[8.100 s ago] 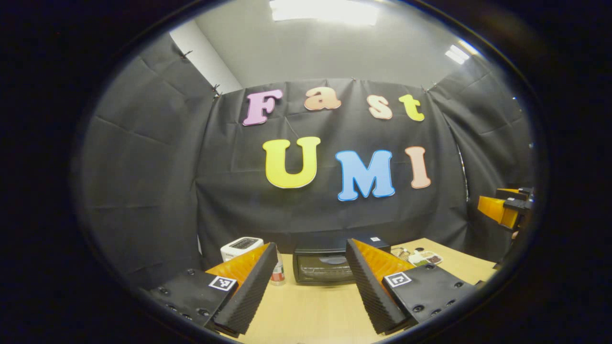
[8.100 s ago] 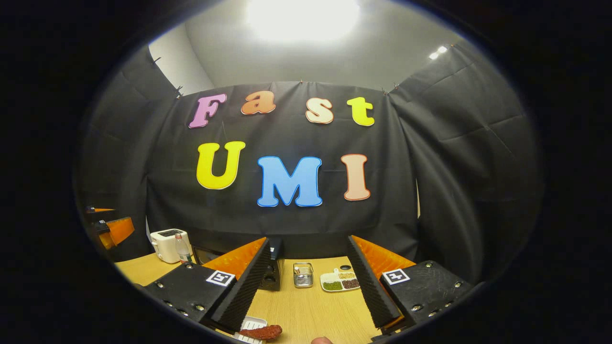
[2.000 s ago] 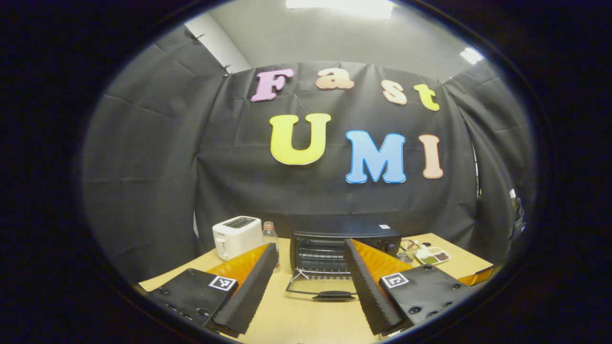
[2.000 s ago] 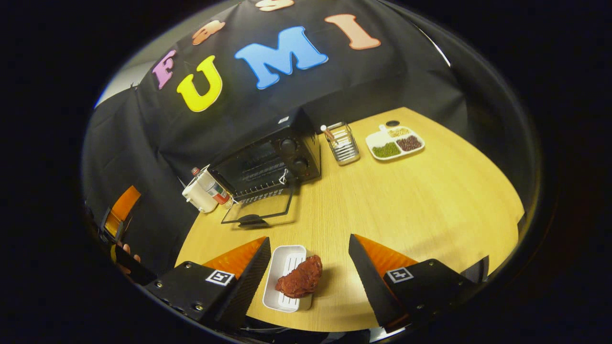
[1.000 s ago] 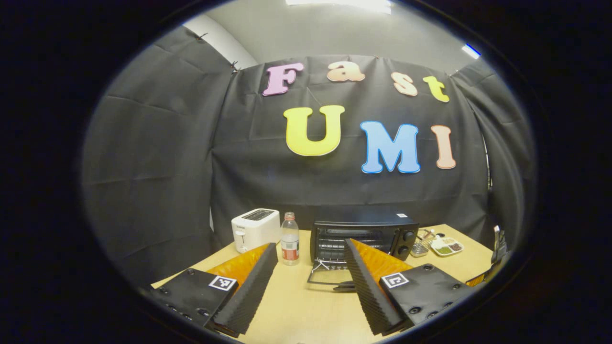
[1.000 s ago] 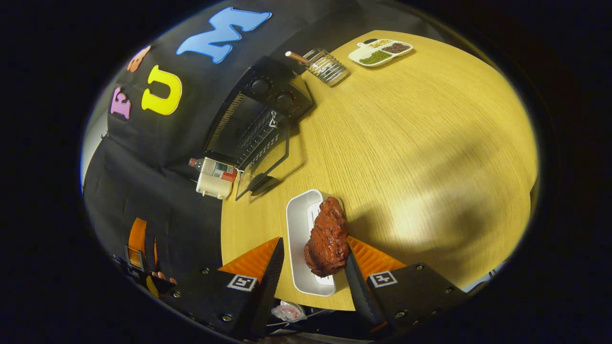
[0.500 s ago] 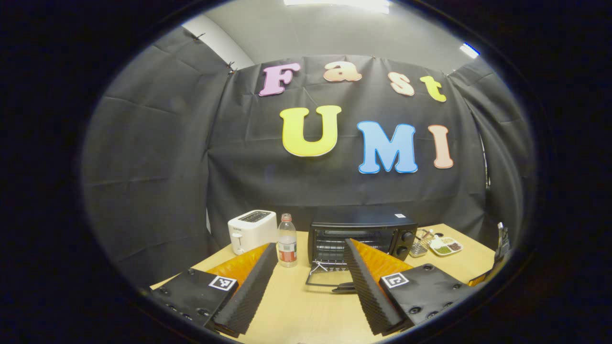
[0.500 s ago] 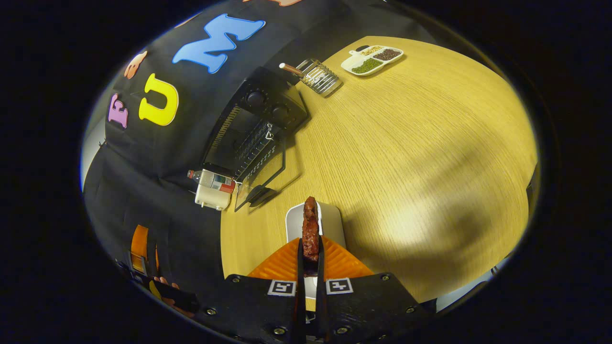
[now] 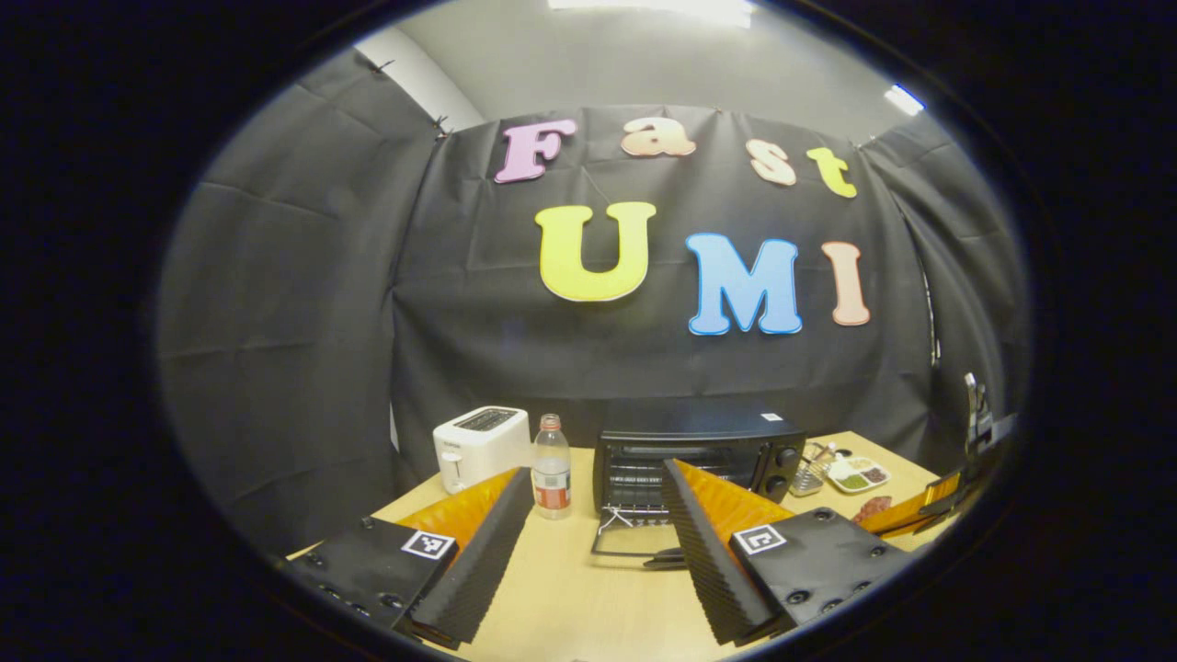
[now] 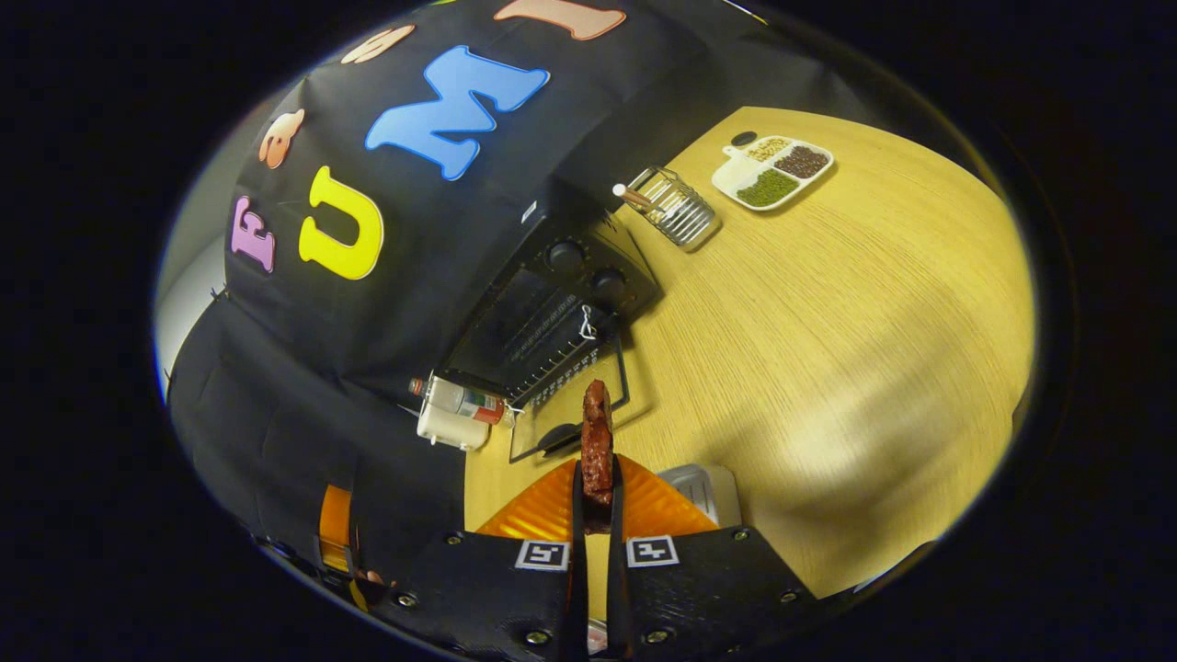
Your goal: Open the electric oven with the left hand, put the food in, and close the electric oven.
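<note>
The black electric oven (image 9: 699, 450) stands at the back of the wooden table, its glass door (image 9: 634, 541) folded down flat in front of it. My left gripper (image 9: 598, 474) hovers open short of the door, holding nothing. In the right gripper view, my right gripper (image 10: 597, 480) is shut on a reddish-brown piece of meat (image 10: 597, 446), held edge-on above the table. Past the meat lie the oven (image 10: 561, 308) and its lowered door (image 10: 570, 414). The white tray (image 10: 708, 492) sits below and to the right of the fingers. The meat (image 9: 872, 506) shows at the right edge of the left gripper view.
Left of the oven stand a white toaster (image 9: 478, 441) and a plastic bottle (image 9: 552, 476). To its right are a wire holder (image 10: 676, 211) and a divided dish of beans (image 10: 772, 175). Bare tabletop (image 10: 828, 349) spreads to the right.
The right gripper, shut on the meat, has lifted it off the white tray and swung toward the oven. The left gripper has barely moved and stays open.
</note>
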`<state>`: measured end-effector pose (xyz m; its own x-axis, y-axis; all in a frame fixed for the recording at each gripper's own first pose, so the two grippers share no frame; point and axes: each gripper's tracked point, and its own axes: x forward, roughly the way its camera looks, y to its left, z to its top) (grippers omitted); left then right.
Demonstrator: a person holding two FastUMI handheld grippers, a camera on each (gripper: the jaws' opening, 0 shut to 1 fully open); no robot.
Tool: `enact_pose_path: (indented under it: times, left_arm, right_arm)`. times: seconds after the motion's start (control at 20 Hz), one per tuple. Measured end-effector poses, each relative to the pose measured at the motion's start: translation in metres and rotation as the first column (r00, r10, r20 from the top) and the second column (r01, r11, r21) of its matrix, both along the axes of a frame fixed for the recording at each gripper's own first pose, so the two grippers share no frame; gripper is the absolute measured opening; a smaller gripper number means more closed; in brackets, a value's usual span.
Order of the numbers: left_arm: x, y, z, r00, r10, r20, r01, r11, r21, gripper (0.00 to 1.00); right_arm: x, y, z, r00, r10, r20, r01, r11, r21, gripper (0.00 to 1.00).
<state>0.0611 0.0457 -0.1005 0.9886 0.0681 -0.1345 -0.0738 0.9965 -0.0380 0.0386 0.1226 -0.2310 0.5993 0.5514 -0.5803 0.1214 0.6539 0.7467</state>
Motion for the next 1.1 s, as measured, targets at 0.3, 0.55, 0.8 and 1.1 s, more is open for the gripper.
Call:
enact_pose_path:
  times: [0.3,0.55,0.8,1.1]
  left_arm:
    - [0.009,0.026,-0.003,1.000,0.018,-0.002,-0.018,1.000,0.005,0.95]
    - [0.014,0.054,-0.011,0.998,0.053,-0.020,-0.053,0.999,0.012,0.94]
    - [0.021,0.080,-0.016,0.996,0.080,-0.030,-0.080,0.997,0.025,0.99]
    - [0.025,0.107,-0.021,0.992,0.113,-0.046,-0.112,0.993,0.023,0.99]
  right_arm:
    - [0.042,0.043,0.002,1.000,0.006,0.017,-0.007,0.999,0.036,0.09]
    - [0.082,0.083,0.006,0.998,0.005,0.056,-0.009,0.998,0.066,0.09]
    - [0.121,0.110,0.000,0.996,-0.024,0.092,0.018,0.997,0.074,0.08]
    - [0.158,0.132,-0.016,0.993,-0.081,0.088,0.073,0.993,0.096,0.08]
